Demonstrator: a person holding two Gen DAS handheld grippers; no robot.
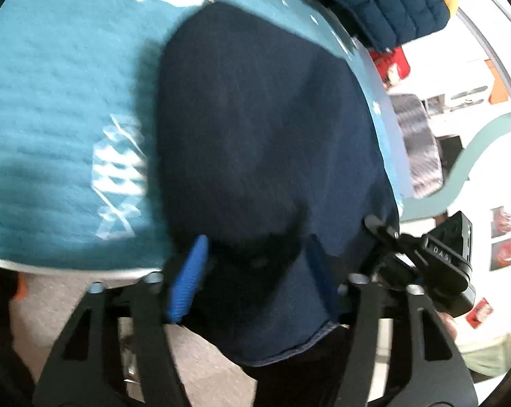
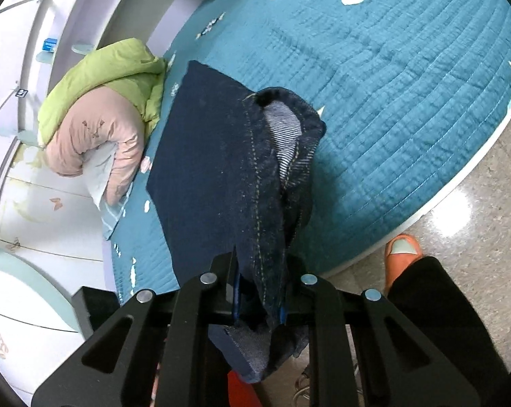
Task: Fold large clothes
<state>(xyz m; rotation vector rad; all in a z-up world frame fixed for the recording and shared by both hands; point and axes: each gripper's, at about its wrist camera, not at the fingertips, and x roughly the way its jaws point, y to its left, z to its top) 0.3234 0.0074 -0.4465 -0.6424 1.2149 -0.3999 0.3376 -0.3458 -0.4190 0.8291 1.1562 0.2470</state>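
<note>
Dark navy jeans (image 2: 218, 156) lie partly on a teal quilted bed (image 2: 391, 84) and hang over its near edge. My right gripper (image 2: 259, 302) is shut on a bunched part of the jeans with yellow stitching, held above the bed edge. In the left wrist view the same jeans (image 1: 255, 129) fill the middle of the frame. My left gripper (image 1: 252, 278) has its blue pads (image 1: 187, 281) either side of the dark cloth, which drapes between and over them. The other gripper (image 1: 435, 261) shows at the right, at the cloth's edge.
A folded green and pink quilt (image 2: 103, 112) lies at the bed's left side by a white wall. A navy padded jacket (image 1: 384, 3) lies at the far end of the bed. The person's orange-slippered foot (image 2: 401, 254) stands on the grey floor.
</note>
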